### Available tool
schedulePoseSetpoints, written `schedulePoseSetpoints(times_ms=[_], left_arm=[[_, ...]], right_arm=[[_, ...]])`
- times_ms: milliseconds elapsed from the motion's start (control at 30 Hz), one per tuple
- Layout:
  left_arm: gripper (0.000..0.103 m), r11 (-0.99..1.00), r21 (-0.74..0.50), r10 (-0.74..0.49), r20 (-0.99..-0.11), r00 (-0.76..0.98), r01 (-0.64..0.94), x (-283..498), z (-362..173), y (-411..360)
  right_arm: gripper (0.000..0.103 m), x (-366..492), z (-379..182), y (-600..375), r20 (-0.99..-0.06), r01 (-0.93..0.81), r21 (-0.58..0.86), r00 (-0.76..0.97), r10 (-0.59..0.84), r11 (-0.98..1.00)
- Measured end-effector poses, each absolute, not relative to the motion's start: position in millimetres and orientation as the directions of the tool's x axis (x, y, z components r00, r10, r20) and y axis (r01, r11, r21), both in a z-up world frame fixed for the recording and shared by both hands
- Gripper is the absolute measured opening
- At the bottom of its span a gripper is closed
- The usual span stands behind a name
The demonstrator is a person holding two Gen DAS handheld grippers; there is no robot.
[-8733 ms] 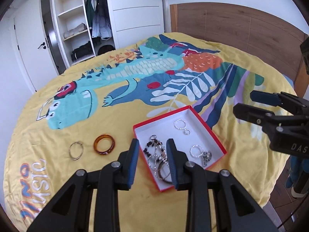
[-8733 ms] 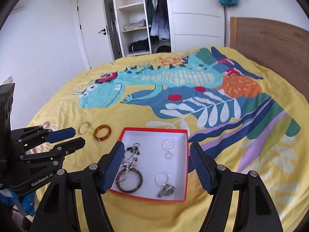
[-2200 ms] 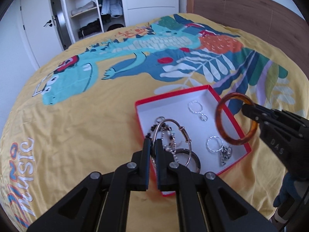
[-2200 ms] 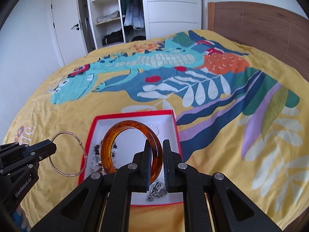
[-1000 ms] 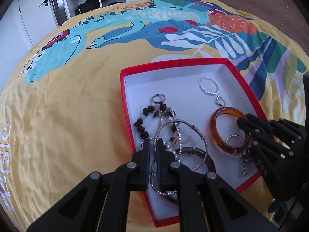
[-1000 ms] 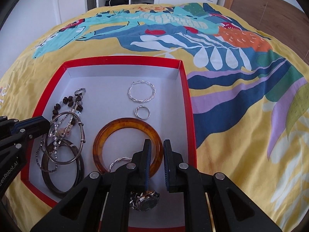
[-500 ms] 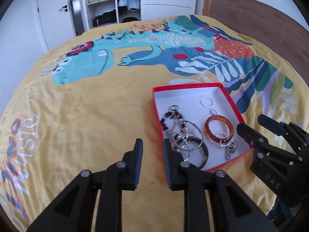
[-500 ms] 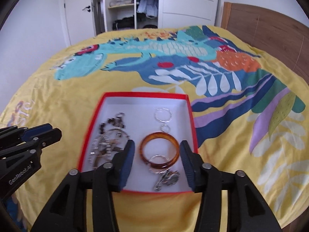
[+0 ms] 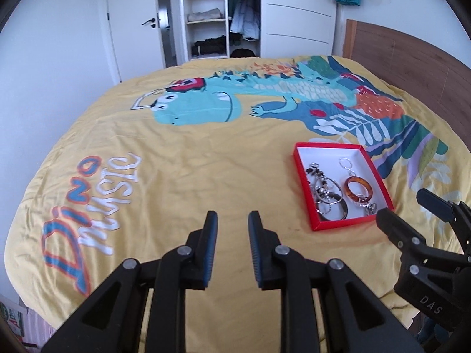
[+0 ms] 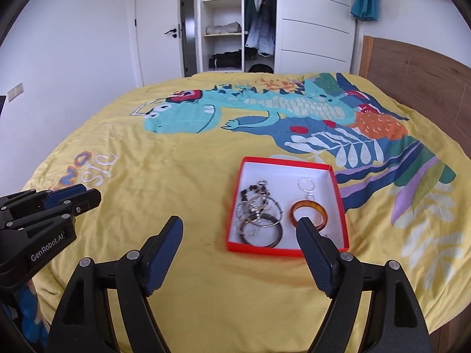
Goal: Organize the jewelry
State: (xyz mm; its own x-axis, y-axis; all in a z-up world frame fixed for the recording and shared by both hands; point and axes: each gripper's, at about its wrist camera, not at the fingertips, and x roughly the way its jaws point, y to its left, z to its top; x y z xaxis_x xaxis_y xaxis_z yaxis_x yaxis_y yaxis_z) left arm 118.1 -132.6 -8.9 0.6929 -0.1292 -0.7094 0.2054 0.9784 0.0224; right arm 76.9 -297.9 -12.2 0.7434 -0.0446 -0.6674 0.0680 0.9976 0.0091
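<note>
Status: all the jewelry I can see sits inside the red box point(image 10: 287, 176), which lies on the bed point(image 10: 176, 170) toward its near right edge. Nothing loose shows on the yellow duvet around it in either view.

Contents, as far as they resolve:
- amber bangle point(image 10: 309, 210) in the box's right half, toward the near wall
- tangle of silver hoops and dark beads point(image 10: 259, 209) along the left half, a larger dark bangle nearest the front wall
- small silver chain ring point(image 10: 306, 184) toward the far right corner
- something metallic in the near right corner, partly hidden; cannot identify.

Left gripper point(image 9: 232, 226): jaws a little apart, empty, over bare duvet left of the box. Right gripper point(image 10: 238, 235): jaws wide apart, empty, hanging near the box's front wall.

Judgement: collection looks done. Left, if anything: untangling the hoops and beads. No lid in view.

Writing legible:
- "GenRobot.AI" on the left gripper's body, right-wrist view
- "DAS" on the right gripper's body, left-wrist view
- "Dino music" printed on the duvet, near left corner.
</note>
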Motion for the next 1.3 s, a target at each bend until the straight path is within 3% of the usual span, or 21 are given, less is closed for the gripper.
schedulePoseSetpoints(times_ms=[500,600,767,833,867,1300], left_arm=[[0.029,0.99,0.037,-0.089,-0.558,0.825,0.133,37,33,-61],[0.029,0.99,0.039,-0.09,-0.546,0.833,0.132,25,38,-54],[0.031,0.991,0.043,-0.082,-0.532,0.843,0.123,6,43,-45],[0.044,0.992,0.04,-0.078,-0.538,0.839,0.118,1,43,-42],[0.046,0.993,0.034,-0.079,-0.543,0.836,0.116,-2,43,-41],[0.047,0.992,0.015,-0.092,-0.56,0.823,0.121,-19,43,-33]], right_arm=[[0.094,11,16,-240,-0.593,0.057,-0.006,0.803,-0.049,0.998],[0.102,2,20,-232,-0.583,0.049,-0.025,0.811,-0.054,0.998],[0.103,-14,29,-218,-0.556,0.029,-0.051,0.829,-0.053,0.998],[0.103,-20,32,-215,-0.548,0.027,-0.056,0.835,-0.053,0.998],[0.103,-22,33,-213,-0.545,0.028,-0.057,0.837,-0.055,0.998],[0.103,-41,33,-208,-0.532,0.028,-0.066,0.845,-0.059,0.997]])
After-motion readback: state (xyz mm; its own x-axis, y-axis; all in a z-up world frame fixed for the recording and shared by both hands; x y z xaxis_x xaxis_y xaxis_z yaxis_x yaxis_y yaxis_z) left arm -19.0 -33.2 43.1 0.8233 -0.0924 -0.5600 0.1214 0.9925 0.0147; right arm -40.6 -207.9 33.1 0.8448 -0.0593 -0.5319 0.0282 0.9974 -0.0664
